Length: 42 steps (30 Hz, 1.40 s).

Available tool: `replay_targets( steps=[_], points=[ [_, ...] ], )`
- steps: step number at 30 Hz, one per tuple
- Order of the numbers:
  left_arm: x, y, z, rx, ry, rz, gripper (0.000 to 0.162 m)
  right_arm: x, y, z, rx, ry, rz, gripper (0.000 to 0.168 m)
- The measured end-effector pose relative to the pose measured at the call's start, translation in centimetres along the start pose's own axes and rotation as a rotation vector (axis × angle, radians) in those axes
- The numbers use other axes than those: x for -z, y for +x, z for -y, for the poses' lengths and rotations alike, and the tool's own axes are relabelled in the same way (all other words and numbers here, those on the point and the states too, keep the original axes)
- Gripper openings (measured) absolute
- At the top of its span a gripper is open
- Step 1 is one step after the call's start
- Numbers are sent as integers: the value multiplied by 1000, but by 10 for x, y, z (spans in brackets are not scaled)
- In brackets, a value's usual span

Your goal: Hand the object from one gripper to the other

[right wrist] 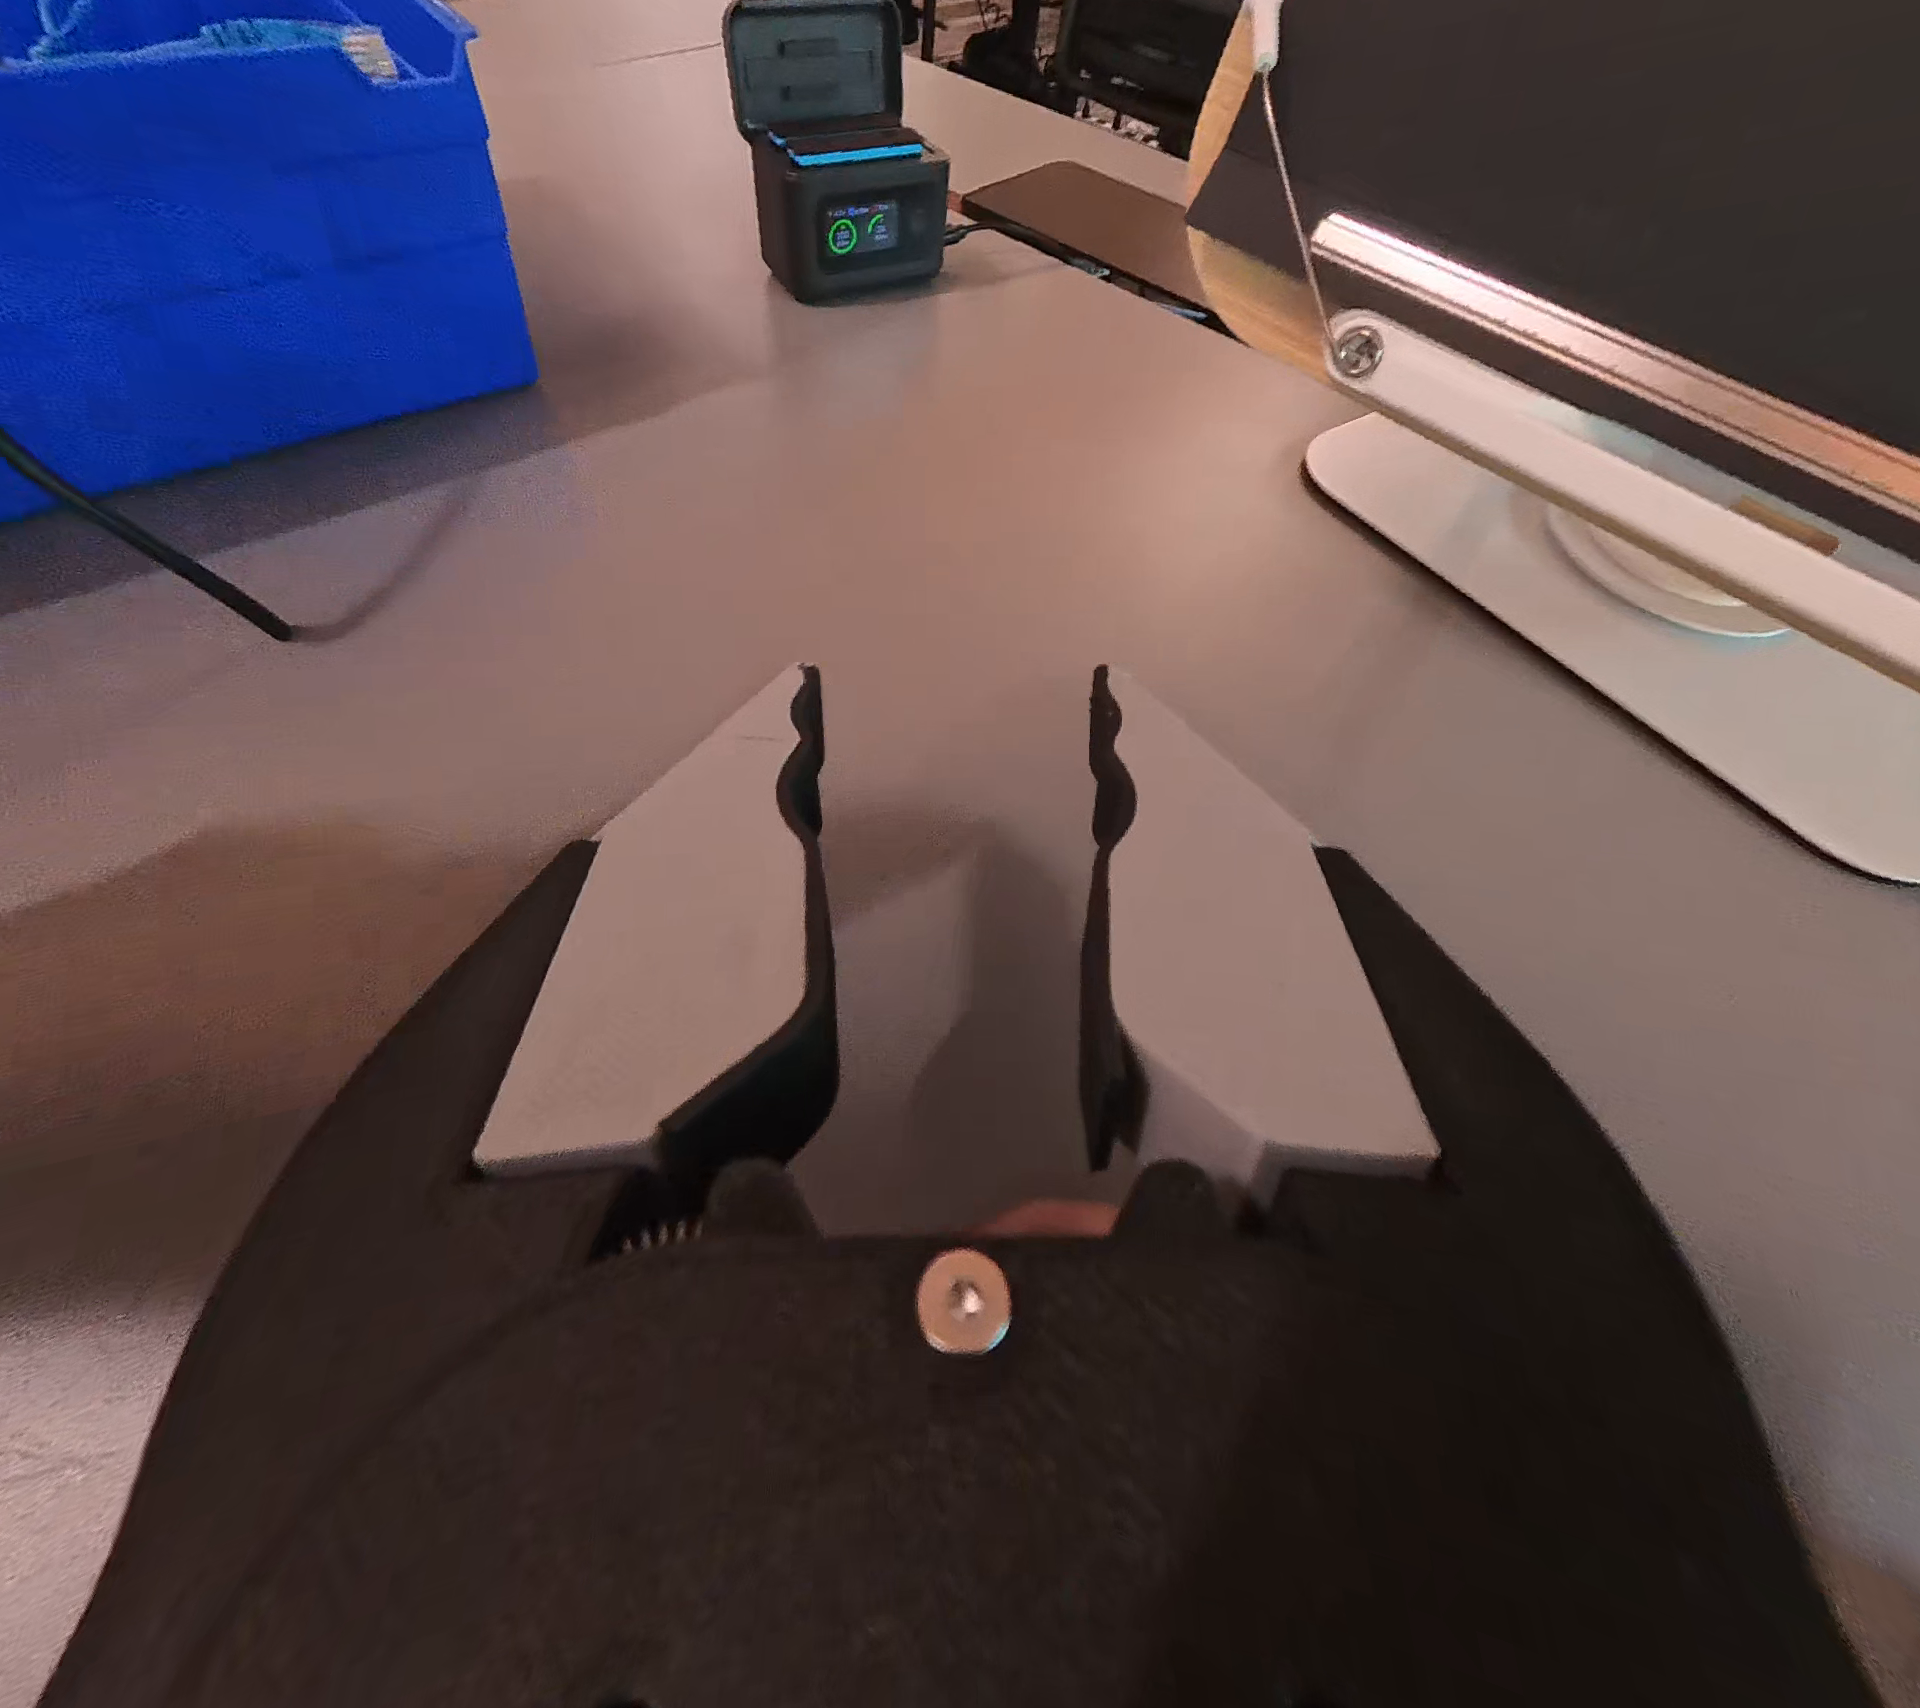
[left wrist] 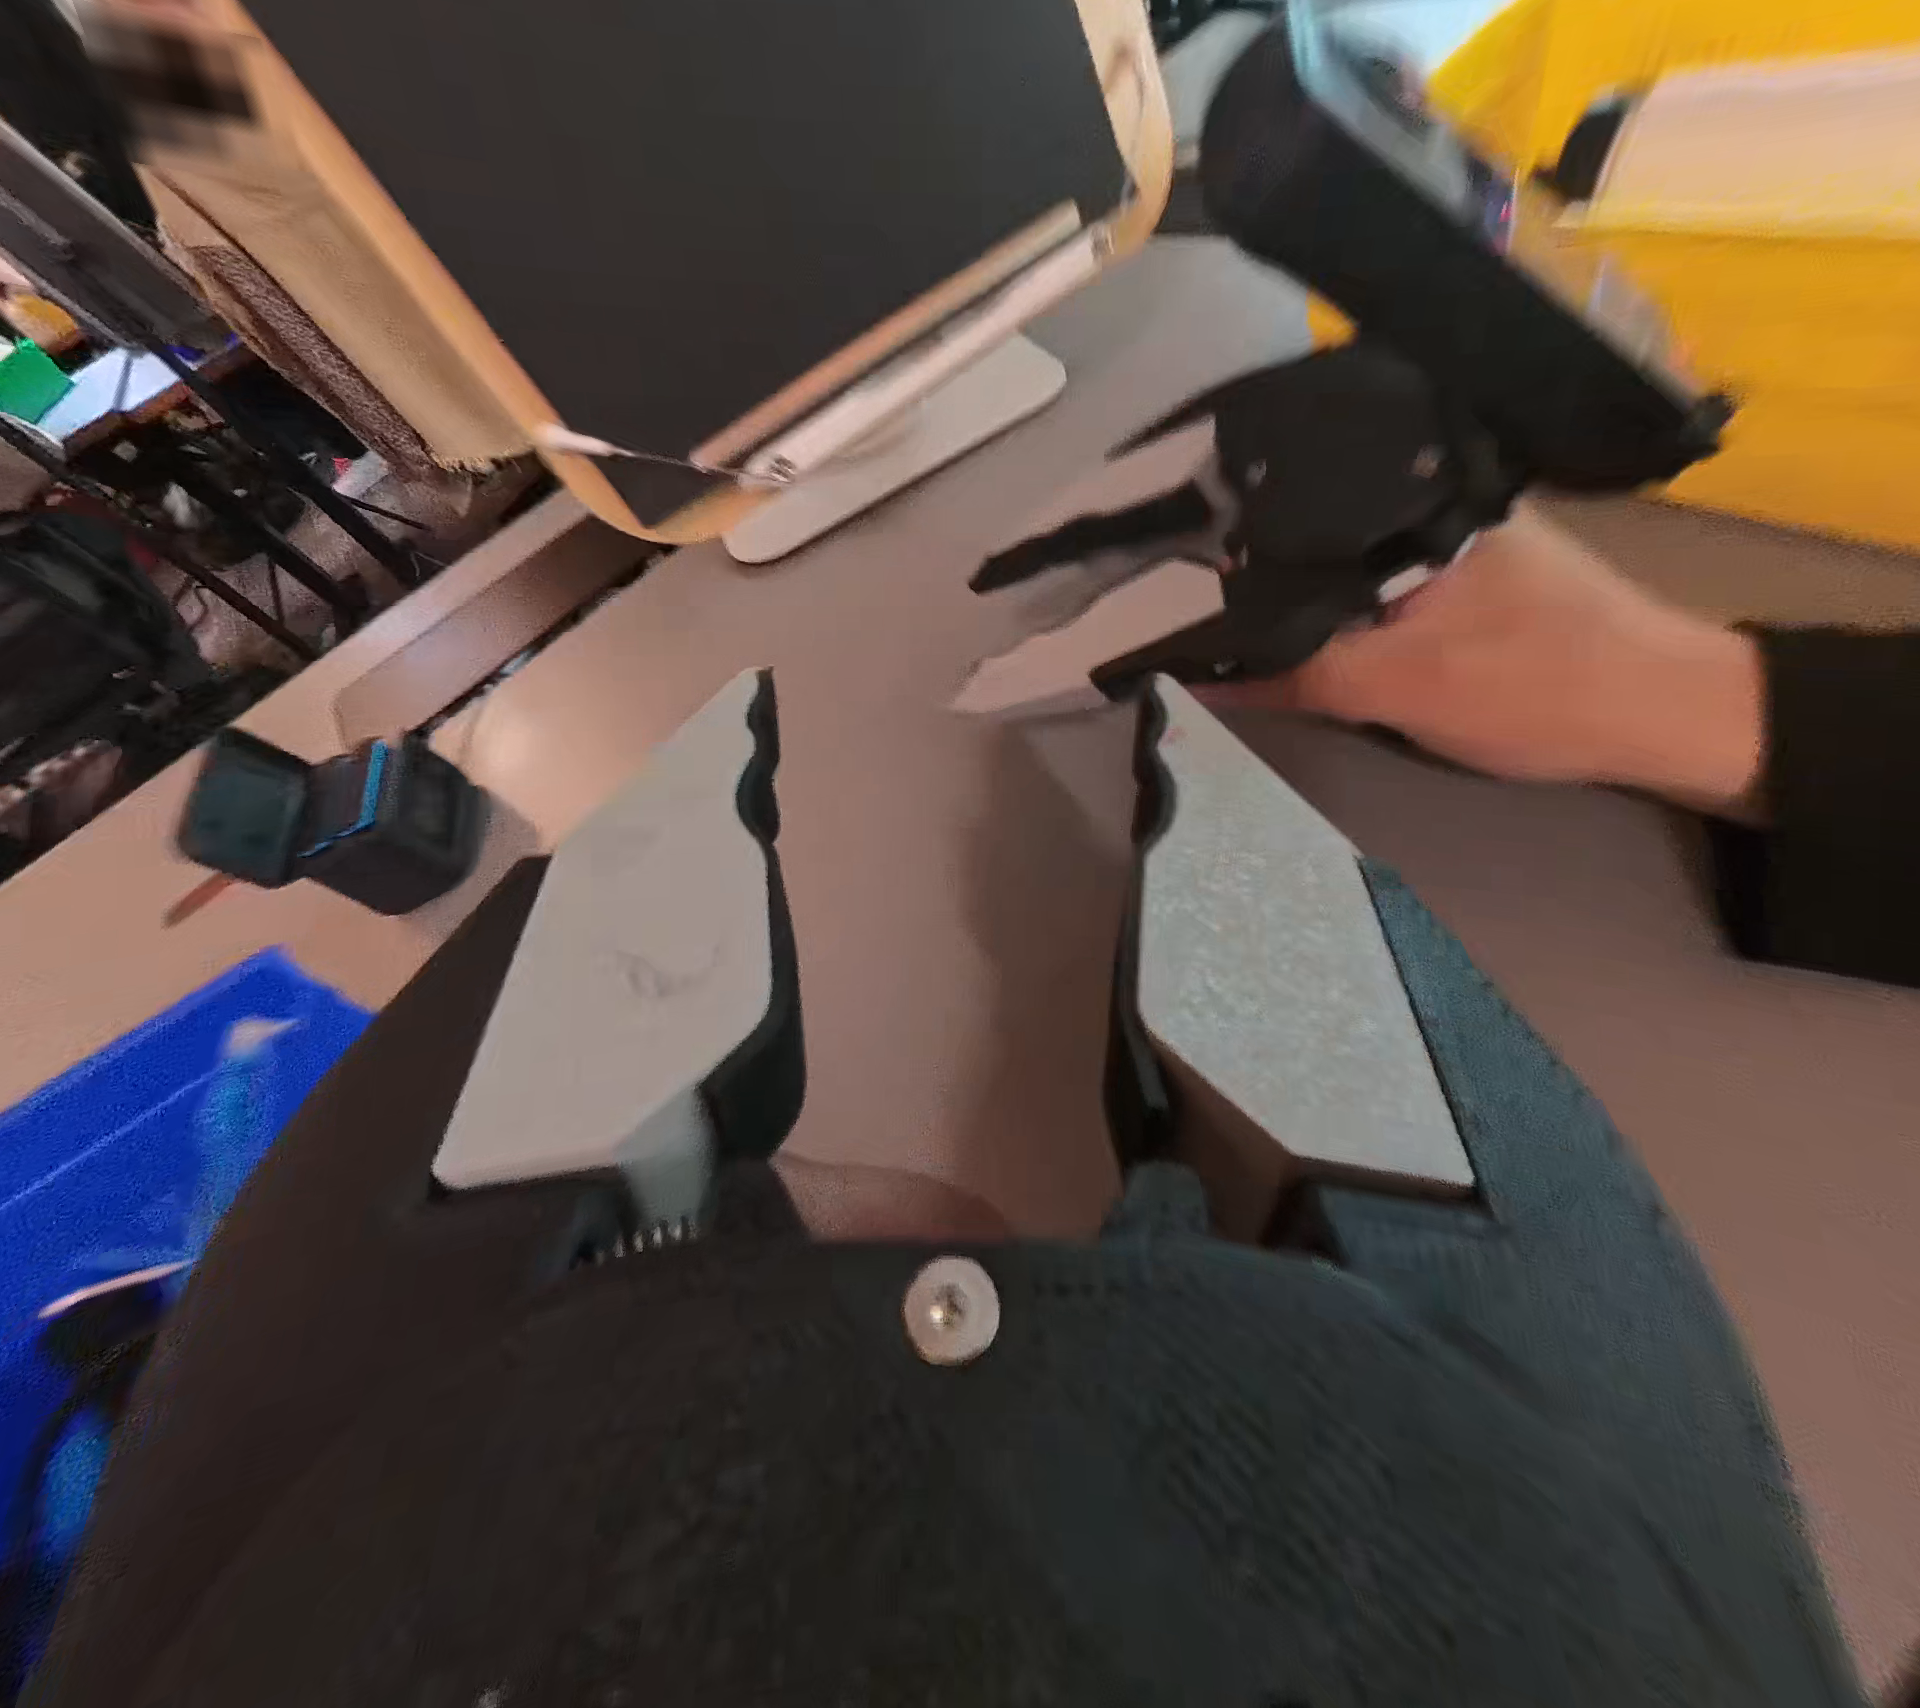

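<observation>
My left gripper (left wrist: 956, 692) is open and empty, held over the brown table (left wrist: 914, 931). My right gripper (right wrist: 954, 676) is also open and empty, low over the same table. In the left wrist view the right gripper (left wrist: 1039, 632) shows blurred at the right, held by a hand (left wrist: 1538, 671), its tips close to my left gripper's right fingertip. A small black charger case (right wrist: 842, 204) with an open lid and a lit screen stands on the table ahead of the right gripper. It also shows in the left wrist view (left wrist: 332, 817), to the left. Neither gripper holds anything.
A blue bin (right wrist: 208, 152) stands at the left, with a black cable (right wrist: 156, 546) on the table in front of it. A monitor with a wood-coloured rim (left wrist: 644, 100) on a silver stand (right wrist: 1610, 598) is at the right. Yellow furniture (left wrist: 1766, 287) and chairs lie beyond. About 25 centimetres separates my right fingertips from the small black charger case (right wrist: 842, 204). It is also in sight in the left wrist view (left wrist: 407, 806).
</observation>
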<state>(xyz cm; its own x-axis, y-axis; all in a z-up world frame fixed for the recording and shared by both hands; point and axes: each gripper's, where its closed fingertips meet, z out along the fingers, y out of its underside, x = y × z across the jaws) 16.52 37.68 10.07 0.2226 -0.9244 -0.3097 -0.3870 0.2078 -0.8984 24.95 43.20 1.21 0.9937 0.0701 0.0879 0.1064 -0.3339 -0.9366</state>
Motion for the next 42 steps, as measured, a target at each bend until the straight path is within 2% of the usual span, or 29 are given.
replay_targets(
  steps=[2, 5, 7, 10, 12, 15, 19, 21, 22, 26, 29, 33, 36, 38, 42],
  points=[
    [36, -30, 18, 44, -12, -1, 63, -1, 1, -1, -7, -7, -7, 50],
    [70, -118, 0, 109, -180, 140, 88, 1, 3, 0, -21, 5, -6, 50],
    [87, -179, -41, 162, -350, 248, 83, 0, 3, -1, -34, -5, -6, 54],
    [109, -245, -124, 266, -613, 392, 77, -2, 1, -3, -40, -25, 6, 57],
    [117, -262, -174, 353, -743, 411, 75, -2, -1, -3, -29, -23, 9, 56],
    [120, -265, -218, 466, -847, 389, 76, -2, -4, -3, -16, -20, 14, 56],
    [119, -261, -250, 467, -965, 358, 74, -4, -6, -4, -11, -37, 23, 55],
    [113, -252, -257, 508, -965, 308, 57, -5, -8, -4, -17, -38, 34, 55],
    [111, -250, -259, 521, -965, 298, 54, -5, -9, -4, -19, -38, 40, 55],
    [111, -249, -261, 508, -982, 272, 53, -6, -13, -4, -5, -40, 49, 53],
    [120, -254, -257, 397, -1042, 277, 52, -6, -14, -4, 9, -39, 49, 52],
    [122, -281, -211, 119, -939, 424, 51, -6, -16, -4, 12, -38, 54, 51],
    [127, -295, -158, -53, -758, 556, 50, -5, -16, -4, 12, -36, 54, 51],
    [137, -300, -121, -116, -543, 678, 38, -5, -17, -3, 13, -35, 55, 51],
    [151, -280, -92, 12, -132, 700, 16, -5, -19, -2, 11, -28, 66, 51]
  ],
)
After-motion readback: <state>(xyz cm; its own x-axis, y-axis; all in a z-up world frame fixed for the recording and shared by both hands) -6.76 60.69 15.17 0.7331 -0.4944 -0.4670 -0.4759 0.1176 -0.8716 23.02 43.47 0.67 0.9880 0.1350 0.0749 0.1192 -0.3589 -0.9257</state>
